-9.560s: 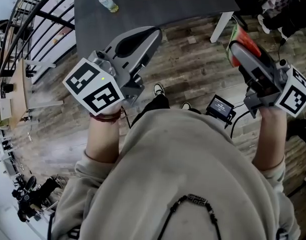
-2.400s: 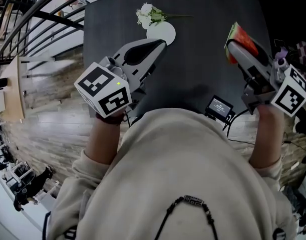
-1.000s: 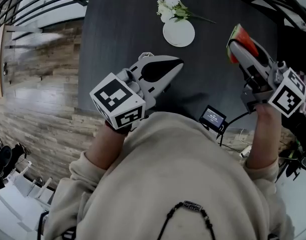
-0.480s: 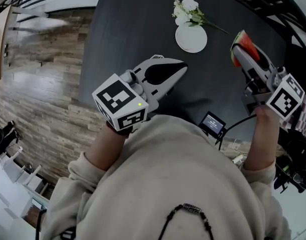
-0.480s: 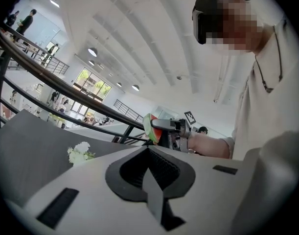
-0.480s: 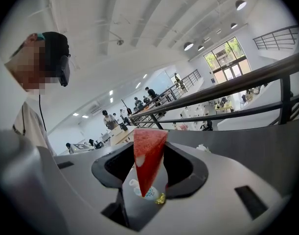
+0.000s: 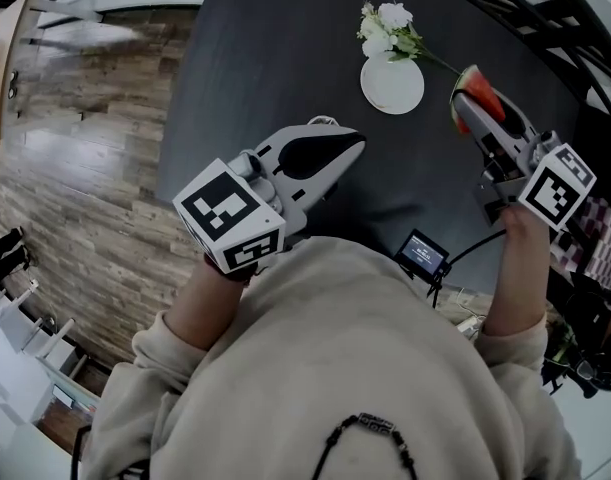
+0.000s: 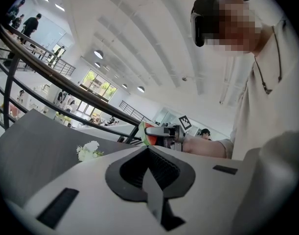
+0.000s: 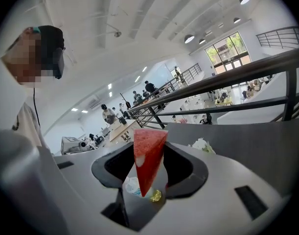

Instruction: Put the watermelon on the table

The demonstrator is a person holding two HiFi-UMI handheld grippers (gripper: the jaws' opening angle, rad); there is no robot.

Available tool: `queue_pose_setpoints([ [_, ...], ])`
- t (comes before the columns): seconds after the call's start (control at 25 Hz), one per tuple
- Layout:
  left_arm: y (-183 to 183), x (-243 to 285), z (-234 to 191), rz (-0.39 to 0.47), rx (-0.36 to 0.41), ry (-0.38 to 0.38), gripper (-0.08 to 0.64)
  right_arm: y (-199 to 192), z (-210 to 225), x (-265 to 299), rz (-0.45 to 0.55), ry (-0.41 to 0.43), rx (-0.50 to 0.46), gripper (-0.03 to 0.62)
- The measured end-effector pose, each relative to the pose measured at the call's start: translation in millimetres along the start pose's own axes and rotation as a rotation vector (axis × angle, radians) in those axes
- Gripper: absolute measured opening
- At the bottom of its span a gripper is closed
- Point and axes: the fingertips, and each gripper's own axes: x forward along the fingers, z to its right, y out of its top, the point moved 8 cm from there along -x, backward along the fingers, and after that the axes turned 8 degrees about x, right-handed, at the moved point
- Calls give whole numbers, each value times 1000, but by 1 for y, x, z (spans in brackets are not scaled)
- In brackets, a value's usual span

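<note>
The right gripper (image 7: 464, 108) is clamped on a watermelon slice (image 7: 477, 90). In its own view the red wedge (image 9: 148, 158) stands upright between the dark pads, broad end up and point down in the throat of the jaws. A small gold fleck and a pale patch sit under the point, too small to identify. From the head view only the red flesh and a strip of green rind show past the jaw tips; the rest of the slice is covered by the gripper body. The slice is over the right part of the dark table (image 7: 265, 58), but whether it touches the top cannot be told.

The left gripper (image 7: 357, 141) is closed with nothing in it; in its own view the pads (image 8: 161, 168) meet along one ridge. It is low over the table's near middle.

Just left of the slice lies a round white plate (image 7: 392, 85), and a bunch of white flowers (image 7: 390, 28) rests at its far rim, a stem trailing toward the right gripper. The left gripper view catches only the blooms (image 8: 89, 151) above its own housing; the plate is hidden there.

The person's pale sweatshirt (image 7: 365, 368) covers the table's near edge. A small screen device (image 7: 423, 253) with a cable peeps out beside it. Wooden floor (image 7: 75, 198) lies left of the table, and dark railing bars (image 7: 545, 28) cross the upper right corner.
</note>
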Motion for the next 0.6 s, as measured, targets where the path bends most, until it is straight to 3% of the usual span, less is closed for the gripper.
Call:
queue_pose_setpoints([
  [0.6,-9,-10,-10,-6,-21,5,5,-25,29,40,-104,-53,-13,198],
])
